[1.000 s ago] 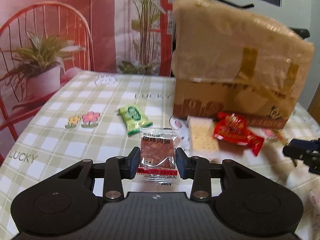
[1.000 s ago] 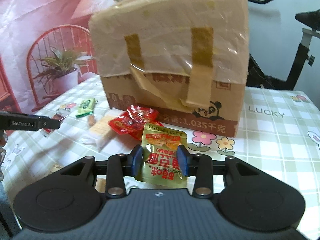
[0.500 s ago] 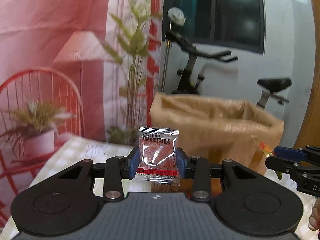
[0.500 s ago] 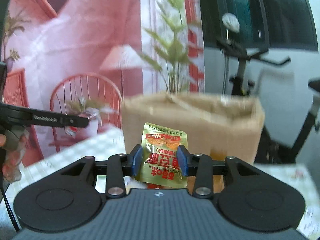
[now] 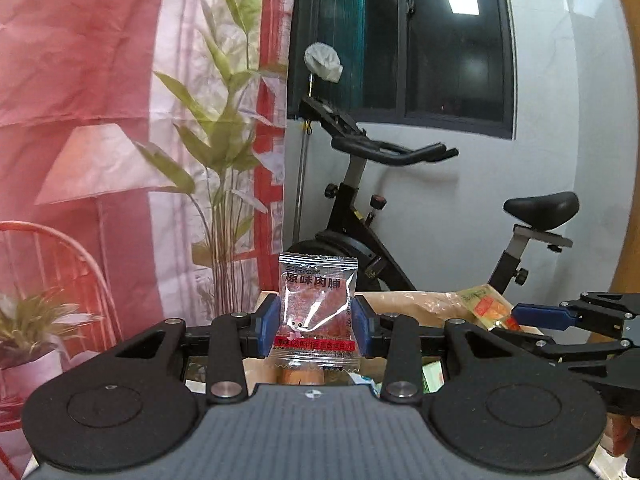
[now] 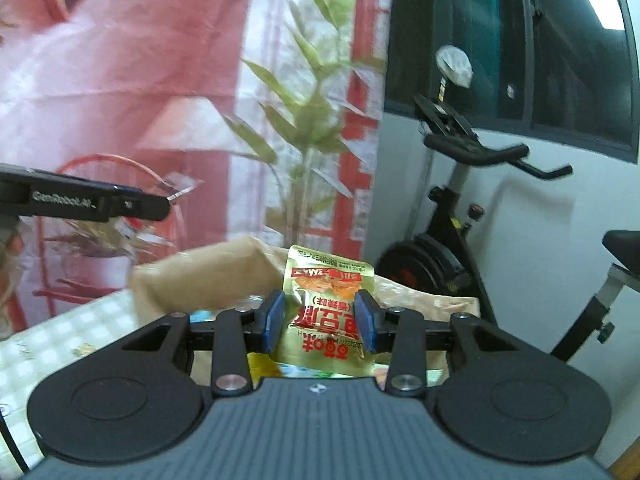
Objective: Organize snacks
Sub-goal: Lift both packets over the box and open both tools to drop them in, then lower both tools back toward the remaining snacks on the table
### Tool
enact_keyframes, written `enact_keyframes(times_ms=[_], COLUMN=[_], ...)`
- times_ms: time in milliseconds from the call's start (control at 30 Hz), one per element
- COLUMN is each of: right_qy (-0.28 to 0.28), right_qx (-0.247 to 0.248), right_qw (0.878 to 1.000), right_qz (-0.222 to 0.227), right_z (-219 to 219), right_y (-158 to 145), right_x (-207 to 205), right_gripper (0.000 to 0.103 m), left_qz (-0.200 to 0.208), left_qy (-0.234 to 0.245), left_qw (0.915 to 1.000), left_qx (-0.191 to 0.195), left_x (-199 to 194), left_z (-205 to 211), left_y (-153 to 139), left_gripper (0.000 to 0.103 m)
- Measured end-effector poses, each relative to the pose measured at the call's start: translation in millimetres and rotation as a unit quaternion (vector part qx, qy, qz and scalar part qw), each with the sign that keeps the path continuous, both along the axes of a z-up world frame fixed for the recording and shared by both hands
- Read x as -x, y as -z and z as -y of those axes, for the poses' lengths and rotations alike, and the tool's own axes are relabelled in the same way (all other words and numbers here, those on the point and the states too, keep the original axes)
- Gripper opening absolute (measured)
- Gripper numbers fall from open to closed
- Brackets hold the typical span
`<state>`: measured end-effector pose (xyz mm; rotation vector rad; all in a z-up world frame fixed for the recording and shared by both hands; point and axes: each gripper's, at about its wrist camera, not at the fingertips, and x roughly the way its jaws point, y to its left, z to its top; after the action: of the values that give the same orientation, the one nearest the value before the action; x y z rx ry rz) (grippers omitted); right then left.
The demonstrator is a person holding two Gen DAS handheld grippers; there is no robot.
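My left gripper [image 5: 316,326] is shut on a clear packet of red dried meat [image 5: 316,308] and holds it upright above the open cardboard box [image 5: 420,304]. My right gripper [image 6: 320,322] is shut on a gold snack packet [image 6: 326,312], upside down, also above the box [image 6: 208,276]. The right gripper shows at the right edge of the left wrist view [image 5: 540,314] with the gold packet [image 5: 486,306]. The left gripper shows at the left of the right wrist view [image 6: 160,204]. Several packets lie inside the box.
An exercise bike [image 5: 380,208] stands behind the box against the white wall. A pink printed backdrop with a plant [image 6: 312,128] hangs at the left. The checked tablecloth [image 6: 72,332] shows at the lower left of the right wrist view.
Both grippers have risen from the table with their packets, from in front of the box to above its open top. The loose snacks on the table have dropped out of view.
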<state>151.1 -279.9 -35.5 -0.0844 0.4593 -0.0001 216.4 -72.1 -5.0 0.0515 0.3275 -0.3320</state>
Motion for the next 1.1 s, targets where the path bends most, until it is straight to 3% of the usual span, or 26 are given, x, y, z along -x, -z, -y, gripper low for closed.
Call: enact_keyframes(times_ms=[200, 333, 433, 800, 1100], right_qy=[0.037, 0.059, 0.062, 0.045, 0.044], right_qx=[-0.019, -0.030, -0.041, -0.089, -0.114], right_qw=[0.998, 0.996, 0.995, 0.994, 0.992], right_qz=[-0.042, -0.066, -0.068, -0.043, -0.024], right_z=[22.8, 27.9, 29.6, 11.8, -13.4], right_y=[11.1, 18.1, 17.9, 9.5, 21.2], right_x=[-26.8, -24.0, -17.2, 36.5, 72.9], right_gripper=[0.042, 0.044, 0.065, 0.080, 0.081], left_qz=[-0.033, -0.056, -0.066, -0.060, -0.079], left_qy=[-0.002, -0.006, -0.012, 0.000, -0.026], left_qw=[0.9992, 0.9983, 0.9977, 0.9981, 0.9965], left_qx=[-0.024, -0.017, -0.012, -0.012, -0.012], left_x=[-27.1, -33.6, -30.5, 23.8, 65.8], left_z=[17.5, 7.6, -3.9, -59.5, -106.6], left_y=[14.9, 23.7, 26.5, 29.5, 50.6], left_gripper=[0.049, 0.077, 0.085, 0.095, 0.096])
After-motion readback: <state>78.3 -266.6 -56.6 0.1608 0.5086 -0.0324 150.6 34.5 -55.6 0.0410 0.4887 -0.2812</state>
